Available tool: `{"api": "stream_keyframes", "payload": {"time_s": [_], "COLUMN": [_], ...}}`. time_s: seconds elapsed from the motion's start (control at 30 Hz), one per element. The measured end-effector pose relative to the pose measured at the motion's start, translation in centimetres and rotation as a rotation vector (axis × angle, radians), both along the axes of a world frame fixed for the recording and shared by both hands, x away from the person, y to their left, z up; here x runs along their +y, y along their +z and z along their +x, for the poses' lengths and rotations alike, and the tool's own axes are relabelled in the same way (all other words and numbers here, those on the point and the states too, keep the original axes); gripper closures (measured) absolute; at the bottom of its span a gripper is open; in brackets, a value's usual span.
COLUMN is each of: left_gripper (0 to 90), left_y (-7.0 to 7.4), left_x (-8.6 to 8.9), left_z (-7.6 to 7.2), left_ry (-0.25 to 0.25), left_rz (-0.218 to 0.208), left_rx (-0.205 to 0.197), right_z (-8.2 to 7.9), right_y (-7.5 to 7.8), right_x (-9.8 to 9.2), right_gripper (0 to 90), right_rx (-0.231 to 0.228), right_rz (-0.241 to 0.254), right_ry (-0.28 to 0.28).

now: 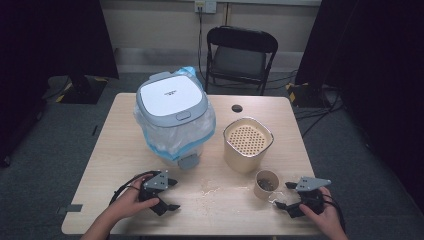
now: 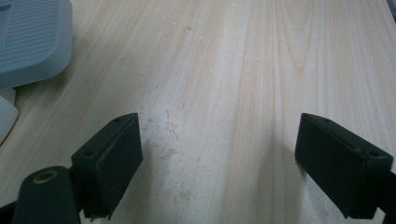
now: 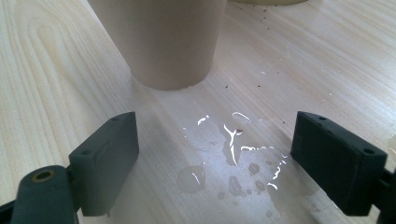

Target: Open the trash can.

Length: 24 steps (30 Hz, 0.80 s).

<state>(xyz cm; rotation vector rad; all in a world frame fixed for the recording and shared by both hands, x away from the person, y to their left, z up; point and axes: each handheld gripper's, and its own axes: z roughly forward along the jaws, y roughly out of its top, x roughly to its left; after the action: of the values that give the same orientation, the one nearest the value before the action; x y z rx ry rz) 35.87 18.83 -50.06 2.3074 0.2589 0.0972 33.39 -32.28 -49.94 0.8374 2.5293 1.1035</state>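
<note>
1. Landmark: the small paper cup (image 1: 265, 184), standing upright on the wooden table (image 1: 120, 145) near its front edge; dark contents show inside from the high view.
2. Your right tongs (image 1: 289, 195) sit just right of the cup, low over the table, jaws spread wide, nothing between them. Your right hand (image 1: 322, 212) grips them from behind.
3. In the right gripper view the cup (image 3: 168, 39) stands just ahead of the jaws, apart from both. A spill of clear liquid (image 3: 233, 154) shines on the table between cup and jaws; dark specks lie scattered beyond.
4. Your left tongs (image 1: 170, 195) rest well left of the cup, also near the front edge, jaws spread, empty. Your left hand (image 1: 129, 202) holds them.
5. The left gripper view has bare wood and faint smudges between the jaws, with a grey pedal (image 2: 32, 42) at upper left.
6. Behind the cup, close by: a beige container (image 1: 247, 145) with a perforated top.
7. Left of that container: a bin (image 1: 172, 112) with grey-white lid, shut, and a blue-clear liner.
8. Pale crumbs or drops (image 1: 212, 189) lie on the table between both tongs.
9. A black folding chair (image 1: 240, 55) stands beyond the table.
</note>
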Motion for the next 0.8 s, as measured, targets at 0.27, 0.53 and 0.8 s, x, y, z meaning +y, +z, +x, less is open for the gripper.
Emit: {"api": "stream_keyframes", "payload": {"time_s": [0.27,0.53,0.8], "left_gripper": [0.0,11.5,16.5], "left_y": [-0.2,0.4,2.7], "left_x": [-0.5,-0.7,-1.0], "left_z": [-0.2,-0.7,-1.8], "left_ry": [0.084,0.088,0.110], "left_rz": [0.017,0.032,-0.031], "left_rx": [0.009,0.013,0.064], "right_z": [0.0,0.0,0.0], "right_y": [0.0,0.0,0.0], "right_x": [0.0,0.0,0.0], "right_gripper": [14.2,14.2,14.2], "right_rx": [0.001,0.000,0.000], "right_rz": [0.001,0.002,0.001], "right_ry": [0.002,0.002,0.002]}}
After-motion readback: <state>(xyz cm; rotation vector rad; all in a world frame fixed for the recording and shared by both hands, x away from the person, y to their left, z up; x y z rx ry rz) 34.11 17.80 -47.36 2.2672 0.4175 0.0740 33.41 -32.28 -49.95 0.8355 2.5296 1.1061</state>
